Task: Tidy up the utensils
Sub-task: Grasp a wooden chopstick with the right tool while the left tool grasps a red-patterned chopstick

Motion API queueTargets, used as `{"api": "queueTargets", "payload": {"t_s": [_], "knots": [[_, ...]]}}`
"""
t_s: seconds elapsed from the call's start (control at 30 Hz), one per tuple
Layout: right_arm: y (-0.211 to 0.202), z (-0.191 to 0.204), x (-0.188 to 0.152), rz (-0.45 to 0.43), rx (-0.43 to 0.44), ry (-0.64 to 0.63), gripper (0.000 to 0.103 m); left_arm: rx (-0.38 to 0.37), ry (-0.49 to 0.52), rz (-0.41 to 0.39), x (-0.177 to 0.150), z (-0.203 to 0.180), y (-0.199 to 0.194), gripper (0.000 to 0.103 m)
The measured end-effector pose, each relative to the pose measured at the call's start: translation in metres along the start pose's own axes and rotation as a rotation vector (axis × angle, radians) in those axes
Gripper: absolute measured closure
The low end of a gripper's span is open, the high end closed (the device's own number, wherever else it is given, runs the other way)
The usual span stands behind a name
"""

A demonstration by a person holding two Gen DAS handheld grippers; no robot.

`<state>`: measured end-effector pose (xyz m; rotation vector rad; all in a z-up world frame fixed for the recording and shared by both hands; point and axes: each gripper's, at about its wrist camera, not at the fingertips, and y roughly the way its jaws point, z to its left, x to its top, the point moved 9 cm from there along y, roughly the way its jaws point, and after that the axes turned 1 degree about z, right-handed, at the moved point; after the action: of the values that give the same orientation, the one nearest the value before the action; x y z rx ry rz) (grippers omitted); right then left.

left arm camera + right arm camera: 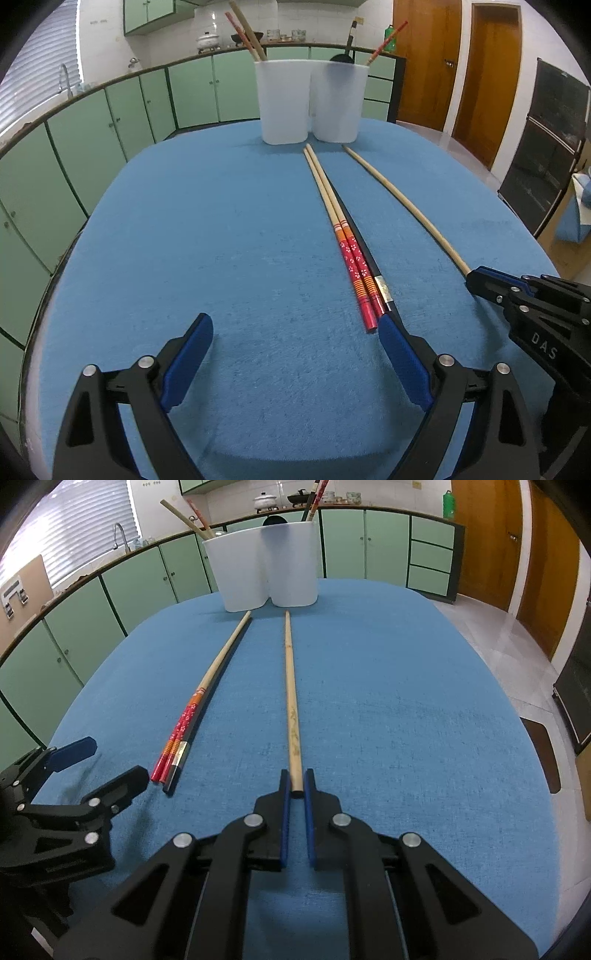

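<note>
Chopsticks still on the blue cloth (388,701) run lengthwise toward 12 o'clock, tips near the white holder (266,565). The plain bamboo chopstick (291,701) lies dead ahead of the right gripper (296,786), its butt end between the narrowed jaws, apparently pinched. The red patterned pair (351,254), with a black stick alongside, sits at 1 o'clock of the left gripper (295,339), which gapes wide, its right finger just beside their ends. Only "DAS" is readable, on the right gripper's body

Two holders (308,107) side by side at table's (221,240) far edge, paired chopsticks (341,236) before them, single chopstick (402,210) to their right
</note>
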<state>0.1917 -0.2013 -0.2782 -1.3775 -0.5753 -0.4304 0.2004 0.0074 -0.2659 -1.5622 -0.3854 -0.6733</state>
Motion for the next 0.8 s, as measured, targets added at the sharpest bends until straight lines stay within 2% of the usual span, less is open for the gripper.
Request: {"api": "queueTargets", "payload": {"t_s": [0.33, 0.6, 0.8], "knots": [[-0.001, 0.002, 0.0, 0.002, 0.003, -0.004, 0.097, 0.01, -0.001, 0.042, -0.001, -0.002, 0.011, 0.013], [-0.001, 0.001, 0.001, 0.004, 0.019, 0.001, 0.095, 0.01, -0.082, 0.023, -0.002, 0.013, 0.006, 0.019], [-0.002, -0.001, -0.001, 0.007, 0.029, -0.003, 0.095, -0.024, -0.073, 0.007, 0.002, 0.003, 0.005, 0.039]]}}
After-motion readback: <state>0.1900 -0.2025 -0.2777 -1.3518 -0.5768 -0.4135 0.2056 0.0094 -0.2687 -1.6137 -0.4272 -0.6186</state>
